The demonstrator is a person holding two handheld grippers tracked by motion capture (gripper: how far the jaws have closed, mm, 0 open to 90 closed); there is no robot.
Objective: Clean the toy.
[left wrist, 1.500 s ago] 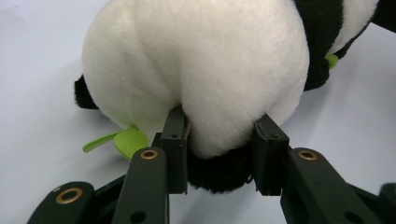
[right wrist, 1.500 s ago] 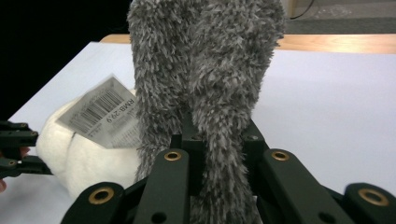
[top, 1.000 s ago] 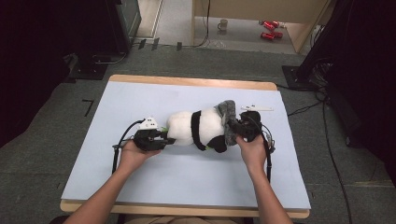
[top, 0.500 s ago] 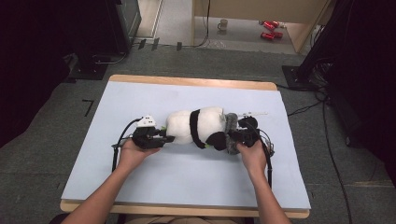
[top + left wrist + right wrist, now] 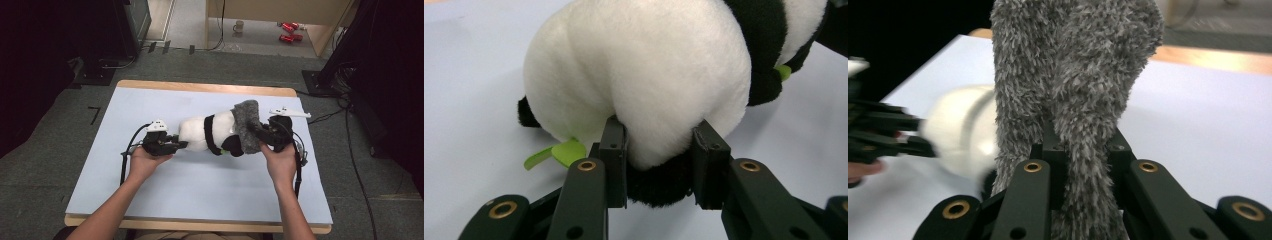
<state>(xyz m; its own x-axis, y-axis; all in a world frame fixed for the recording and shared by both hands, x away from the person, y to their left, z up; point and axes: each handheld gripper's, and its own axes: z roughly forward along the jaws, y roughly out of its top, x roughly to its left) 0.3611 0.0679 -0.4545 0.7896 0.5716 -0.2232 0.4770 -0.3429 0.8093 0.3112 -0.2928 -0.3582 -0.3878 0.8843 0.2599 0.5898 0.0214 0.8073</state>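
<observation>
A black and white panda plush (image 5: 207, 133) lies on its side in the middle of the table. My left gripper (image 5: 176, 145) is shut on the plush's rear end (image 5: 659, 165), its jaws pinching white and black fur. A fuzzy grey cloth (image 5: 247, 125) covers the panda's head end. My right gripper (image 5: 261, 134) is shut on that grey cloth (image 5: 1078, 95), which rises up between its jaws. Small green leaf tags (image 5: 555, 153) stick out from the plush near the table.
A pale blue mat (image 5: 150, 200) covers the wooden table (image 5: 200, 87). Cables trail from both grippers. A mug (image 5: 239, 26) and red objects (image 5: 286, 31) lie on the floor beyond the table. Dark stands flank both sides.
The right gripper has pulled the grey cloth up and leftward over the panda's head. The left gripper and the plush's rear have stayed nearly still.
</observation>
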